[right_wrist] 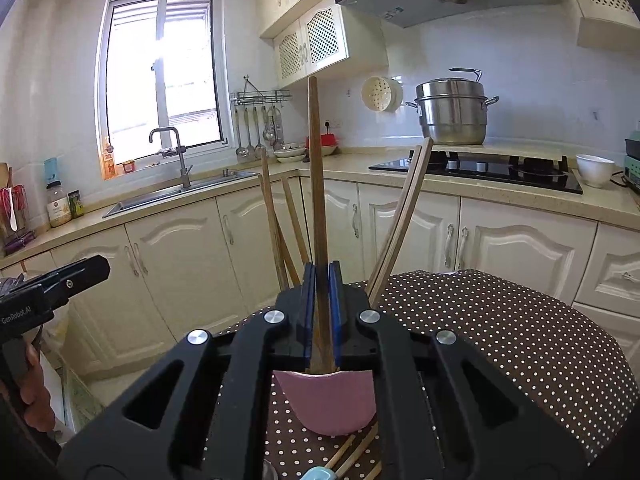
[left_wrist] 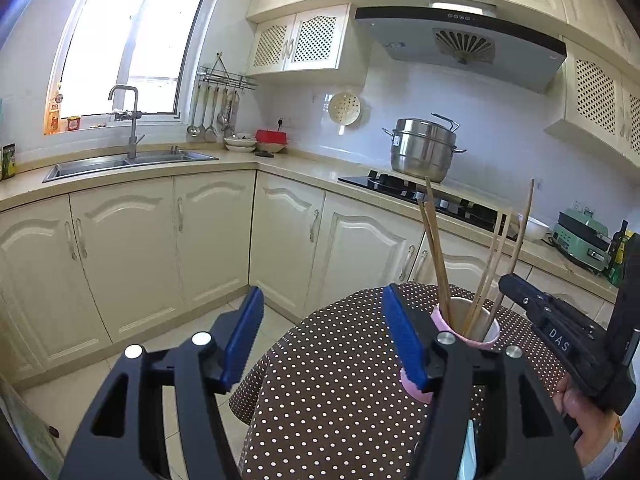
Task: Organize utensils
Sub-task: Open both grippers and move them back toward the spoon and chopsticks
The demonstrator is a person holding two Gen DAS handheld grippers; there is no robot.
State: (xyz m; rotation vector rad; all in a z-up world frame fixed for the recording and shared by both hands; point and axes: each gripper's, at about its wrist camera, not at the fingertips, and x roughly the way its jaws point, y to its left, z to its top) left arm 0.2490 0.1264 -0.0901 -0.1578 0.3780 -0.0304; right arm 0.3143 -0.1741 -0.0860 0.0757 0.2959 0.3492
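Pink cup (right_wrist: 328, 404) standing on dotted table (right_wrist: 500, 340), holding chopsticks; right gripper (right_wrist: 322, 312) pinching one dark chopstick (right_wrist: 316, 184) directly above cup; left gripper (left_wrist: 324, 344) gaping empty beside cup; risks: tilted release missing rim, cup tipping unsteadied.

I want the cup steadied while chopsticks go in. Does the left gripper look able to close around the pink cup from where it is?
Probably yes. The left gripper is open, with its right finger already beside the pink cup, and nothing lies between them. It would need to shift sideways first, keeping clear of the right gripper.
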